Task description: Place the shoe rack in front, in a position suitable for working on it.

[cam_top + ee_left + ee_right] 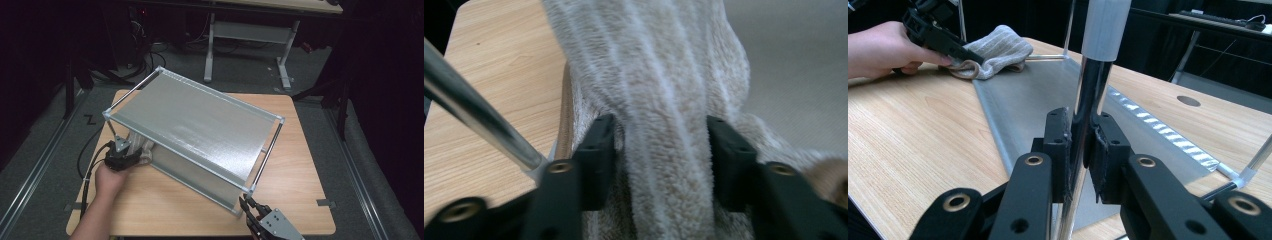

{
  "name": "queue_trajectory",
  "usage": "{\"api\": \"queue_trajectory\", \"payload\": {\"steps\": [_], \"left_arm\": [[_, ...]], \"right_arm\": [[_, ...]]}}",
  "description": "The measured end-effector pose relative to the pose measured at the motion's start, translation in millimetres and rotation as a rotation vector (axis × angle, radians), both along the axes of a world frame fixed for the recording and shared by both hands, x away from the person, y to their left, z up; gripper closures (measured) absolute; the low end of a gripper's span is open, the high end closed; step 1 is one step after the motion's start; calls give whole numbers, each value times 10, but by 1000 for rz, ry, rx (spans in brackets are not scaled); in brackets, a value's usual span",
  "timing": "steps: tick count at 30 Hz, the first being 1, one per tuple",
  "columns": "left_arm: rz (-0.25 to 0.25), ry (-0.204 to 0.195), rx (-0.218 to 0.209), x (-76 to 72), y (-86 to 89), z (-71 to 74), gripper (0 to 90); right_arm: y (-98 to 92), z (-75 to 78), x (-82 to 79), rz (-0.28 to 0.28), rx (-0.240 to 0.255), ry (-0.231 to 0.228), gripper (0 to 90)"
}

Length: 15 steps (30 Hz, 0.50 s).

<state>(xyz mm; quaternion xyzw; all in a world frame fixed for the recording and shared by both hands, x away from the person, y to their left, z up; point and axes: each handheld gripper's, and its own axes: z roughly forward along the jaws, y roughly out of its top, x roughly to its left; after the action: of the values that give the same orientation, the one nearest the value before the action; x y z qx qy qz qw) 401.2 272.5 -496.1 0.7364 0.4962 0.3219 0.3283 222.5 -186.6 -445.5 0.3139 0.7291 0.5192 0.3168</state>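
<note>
A two-tier metal rack point(195, 125) stands on the wooden table point(165, 205). A beige striped towel point(145, 150) lies bunched at the left end of its lower shelf point(1028, 105). My left gripper point(120, 155) is at the towel, and in the left gripper view a fold of towel point(659, 65) runs between its jaws point(661, 125), which stand apart without squeezing it. My right gripper point(248, 202) is at the rack's near right corner, shut on the chrome upright post point(1098, 65). In the right gripper view its pads point(1082, 130) clamp the post, and the left gripper point(930, 30) shows farther off beside the towel point(995, 47).
A slanting chrome post point(479, 120) of the rack passes close to the left jaw. The table's near edge lies just below both hands. A round hole point(1189, 100) sits in the tabletop. Another desk frame point(280, 30) and cables stand on the floor behind.
</note>
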Motion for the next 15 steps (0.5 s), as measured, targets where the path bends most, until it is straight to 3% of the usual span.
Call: {"api": "queue_trajectory", "payload": {"steps": [2, 3, 6, 8, 10, 11, 15], "left_arm": [[-7, -35, -7, -47, -8, 37, 381], [0, -51, -36, -56, -10, 46, 369], [13, -63, -75, -50, 13, 55, 376], [21, -61, -64, -37, 17, 39, 534], [22, -29, -79, -2, 39, 5, 636], [22, -18, -61, 16, 41, -17, 673], [19, -3, -46, 53, 24, -73, 712]], "right_arm": [[0, 0, 3, 1, 0, -1, 791], [0, 0, 4, 2, 0, -2, 791], [2, 2, 3, 1, -3, -3, 791], [2, 2, 0, 0, -4, -2, 790], [3, 2, 2, 2, -2, -1, 791], [4, 2, 2, 1, -2, -1, 791], [5, 4, 0, 2, -7, -2, 791]]}}
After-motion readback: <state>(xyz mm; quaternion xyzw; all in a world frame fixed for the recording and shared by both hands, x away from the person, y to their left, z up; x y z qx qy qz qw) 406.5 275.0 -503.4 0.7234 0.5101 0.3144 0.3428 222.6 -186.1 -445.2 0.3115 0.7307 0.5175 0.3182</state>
